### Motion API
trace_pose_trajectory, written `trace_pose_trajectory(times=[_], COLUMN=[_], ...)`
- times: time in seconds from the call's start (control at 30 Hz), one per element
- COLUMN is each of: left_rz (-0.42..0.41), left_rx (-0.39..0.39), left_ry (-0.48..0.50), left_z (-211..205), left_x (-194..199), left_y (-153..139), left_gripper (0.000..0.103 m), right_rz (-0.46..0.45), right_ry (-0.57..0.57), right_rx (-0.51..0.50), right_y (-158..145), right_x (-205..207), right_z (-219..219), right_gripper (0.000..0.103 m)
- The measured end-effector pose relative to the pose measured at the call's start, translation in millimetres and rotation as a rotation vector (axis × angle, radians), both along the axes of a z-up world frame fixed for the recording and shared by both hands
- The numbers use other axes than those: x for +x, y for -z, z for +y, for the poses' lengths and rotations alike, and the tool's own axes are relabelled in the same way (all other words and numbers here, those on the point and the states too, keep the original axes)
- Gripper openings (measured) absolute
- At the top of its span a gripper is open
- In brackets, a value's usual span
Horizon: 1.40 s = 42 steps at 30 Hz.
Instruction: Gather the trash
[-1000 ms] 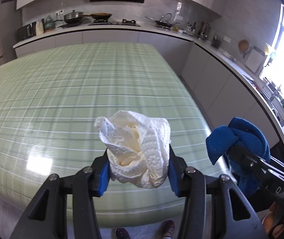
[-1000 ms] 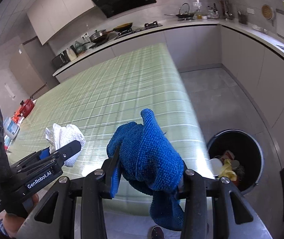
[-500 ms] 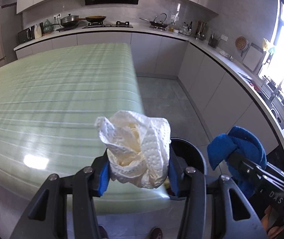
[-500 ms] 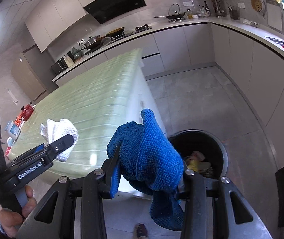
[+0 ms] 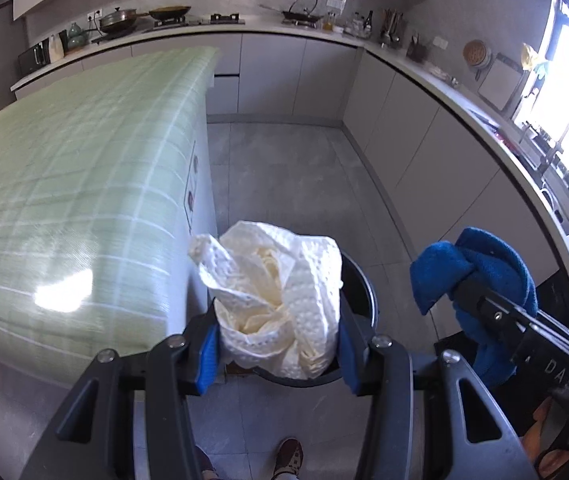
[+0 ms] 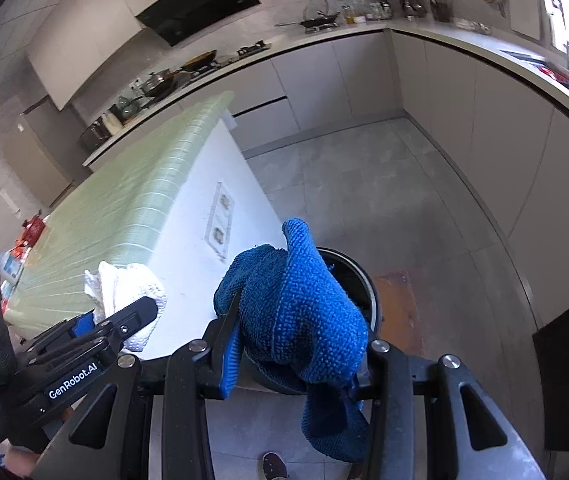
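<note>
My left gripper (image 5: 276,346) is shut on a crumpled white paper towel (image 5: 276,292) and holds it right above the black trash bin (image 5: 358,292) on the floor. My right gripper (image 6: 296,354) is shut on a blue cloth (image 6: 296,308), also over the bin (image 6: 354,280), whose inside is mostly hidden. The blue cloth shows at the right of the left wrist view (image 5: 480,276). The paper towel shows at the left of the right wrist view (image 6: 128,292).
The green-checked island table (image 5: 64,184) lies to the left, its white end wall (image 6: 212,216) next to the bin. Grey cabinets (image 5: 424,136) and a countertop run along the back and right. The grey tiled floor (image 5: 292,176) stretches ahead. A shoe (image 5: 290,456) shows below.
Both grippers have swung right, off the table top, and now hang over the trash bin beside the island's end. Each keeps hold of its item.
</note>
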<state>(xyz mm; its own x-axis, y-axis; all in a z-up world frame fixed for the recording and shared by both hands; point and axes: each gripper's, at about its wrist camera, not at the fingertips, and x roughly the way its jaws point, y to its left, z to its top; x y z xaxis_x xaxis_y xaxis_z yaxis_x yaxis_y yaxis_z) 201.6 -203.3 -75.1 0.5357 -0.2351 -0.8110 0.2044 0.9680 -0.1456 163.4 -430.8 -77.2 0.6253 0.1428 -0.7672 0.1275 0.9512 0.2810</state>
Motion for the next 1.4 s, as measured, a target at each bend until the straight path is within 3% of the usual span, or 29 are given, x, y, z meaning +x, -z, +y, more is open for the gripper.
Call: trace_pose_trajectory(times=[0.2,0.43,0.5,0.53,0.57,0.63,0.83,0.9,1.0,1.2,1.4], left_rz=[0.036,0.015,0.008,0.002,-0.003,-0.012,0.012,0.034,0.065,0.013,-0.023], left_rx=[0.026,0.076,0.085,0.091,0.095,0.102,0.099,0.087,0.110,0.142,0.173], left_ry=[0.000,-0.003,-0.009,-0.015,-0.016,-0.018,-0.022,-0.018,-0.021,-0.023,-0.006], left_z=[-15.0,-30.2,-34.8,-35.6,-37.0,-38.2,-49.6,-57.0,-70.8,-89.4,-100.6], left_x=[4.8,17.2,18.5,20.9,22.6,26.5,41.5,48.2,55.1,60.5,51.6], left_y=[32.2,52.1,53.2,53.2,53.4,56.4,86.0,95.5,102.9,85.5,62.3], left_gripper=[0.050,0.051,0.052,0.052,0.053,0.054,0.056,0.064,0.080,0.092,0.092], right_rz=[0.031,0.060,0.084,0.093,0.105,0.119,0.040,0.020,0.018,0.025,0.024], right_ry=[0.040,0.041,0.020,0.014,-0.002,-0.010,0.061,0.070,0.100,0.131,0.144], right_rx=[-0.005,-0.032,-0.019,-0.019,-0.027,-0.046,-0.052,-0.093,-0.071,-0.077,-0.080], right_y=[32.8,74.7,88.9,95.0,102.5,110.8,105.9,104.9,106.4,97.9,82.8], right_x=[9.1,36.1,49.3,55.1,64.8,77.4,80.6,75.8,67.4,49.7,25.8], right_z=[-4.6,-7.6,-5.1,-5.1,-3.7,-3.5,-25.2,-30.0,-44.0,-60.6,-68.7], right_gripper=[0.042,0.044,0.046,0.052,0.063,0.068,0.069,0.069,0.069,0.069,0.069])
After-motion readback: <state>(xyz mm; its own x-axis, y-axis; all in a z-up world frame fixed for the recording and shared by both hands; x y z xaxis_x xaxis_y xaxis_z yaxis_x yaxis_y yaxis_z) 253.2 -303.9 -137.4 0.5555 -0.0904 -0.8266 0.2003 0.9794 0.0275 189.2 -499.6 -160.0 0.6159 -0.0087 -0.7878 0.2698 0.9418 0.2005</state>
